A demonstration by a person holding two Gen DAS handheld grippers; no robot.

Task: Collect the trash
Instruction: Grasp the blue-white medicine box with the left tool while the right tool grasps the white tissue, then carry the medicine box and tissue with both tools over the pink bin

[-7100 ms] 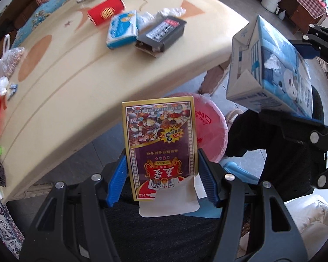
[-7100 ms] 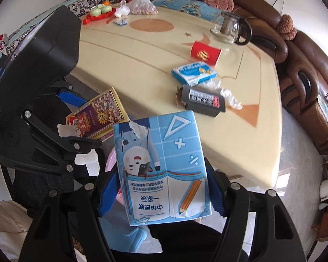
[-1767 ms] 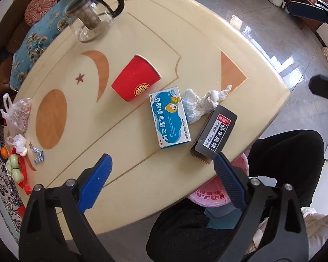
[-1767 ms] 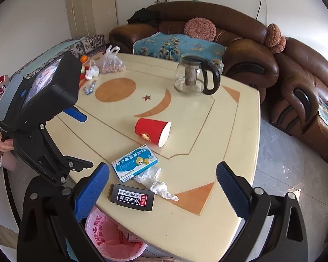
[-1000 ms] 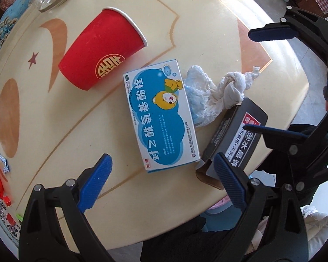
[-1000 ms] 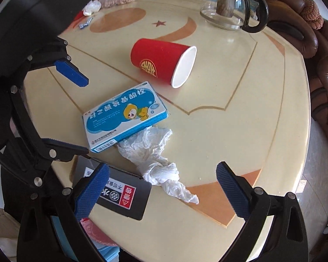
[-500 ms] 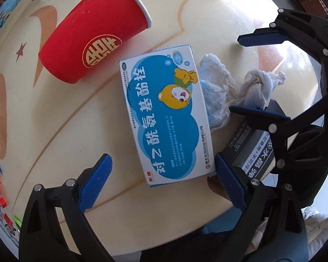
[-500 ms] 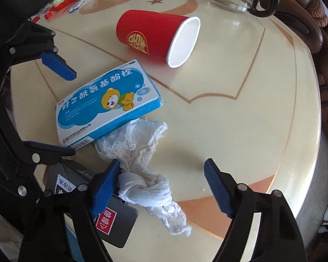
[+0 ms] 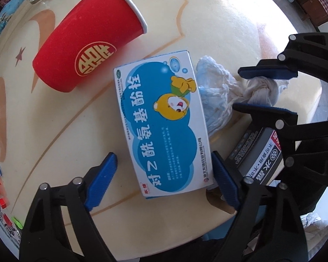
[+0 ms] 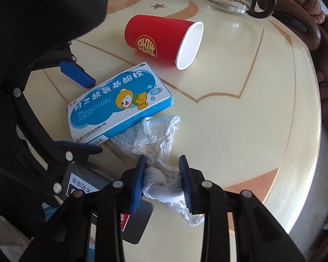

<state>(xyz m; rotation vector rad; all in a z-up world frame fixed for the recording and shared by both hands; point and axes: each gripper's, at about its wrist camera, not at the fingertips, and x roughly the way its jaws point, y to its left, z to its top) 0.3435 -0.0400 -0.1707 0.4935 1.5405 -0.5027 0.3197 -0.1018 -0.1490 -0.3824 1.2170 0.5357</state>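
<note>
Left wrist view: the left gripper [image 9: 161,175] points straight down over the blue-and-white medicine box [image 9: 161,128], which fills the centre of the frame. The box's long axis runs from upper left to lower right, and its lower end sits between the blue pads. The right pad is at the box's lower right corner; the left pad stands clear of it. The jaws have just been closing but do not yet press the box. Half a second ago the pads sat wider. The red paper cup [image 9: 87,37] lies on its side at upper left, and the black box [image 9: 262,157] at lower right.

Right wrist view: the right gripper [image 10: 163,179], low in the centre, has just snapped closed on the knotted end of the crumpled tissue [image 10: 157,139]; the loose part trails up toward the medicine box [image 10: 120,104]. Half a second ago these jaws stood wide around the tissue; now both pads pinch it on the cream table [image 10: 240,120].
</note>
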